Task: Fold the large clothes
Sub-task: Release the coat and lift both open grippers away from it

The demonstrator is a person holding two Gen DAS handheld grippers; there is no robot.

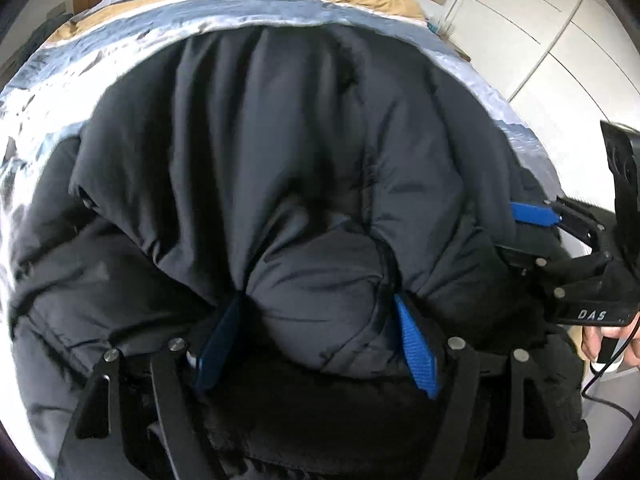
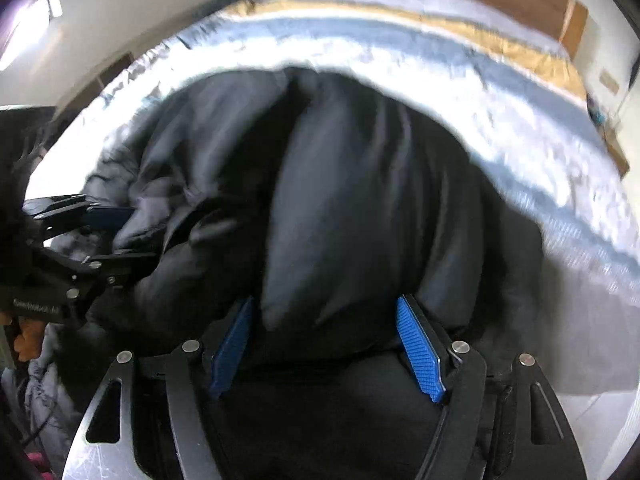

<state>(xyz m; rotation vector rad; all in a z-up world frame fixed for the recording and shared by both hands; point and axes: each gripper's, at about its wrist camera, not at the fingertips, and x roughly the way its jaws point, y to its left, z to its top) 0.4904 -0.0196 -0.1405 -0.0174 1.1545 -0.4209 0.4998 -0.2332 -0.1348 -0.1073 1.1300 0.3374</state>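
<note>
Plainly, the black padded jacket (image 1: 280,168) lies bunched on the bed (image 1: 120,52), over its pale blue and tan striped cover, toward the near edge. The left gripper (image 1: 320,336) has its blue fingers (image 1: 416,348) clenched on a thick roll of jacket padding. The right gripper (image 2: 324,344) likewise grasps a bulging fold of the jacket between its blue fingers (image 2: 420,352). Both grippers sit side by side along the jacket's near part.
</note>
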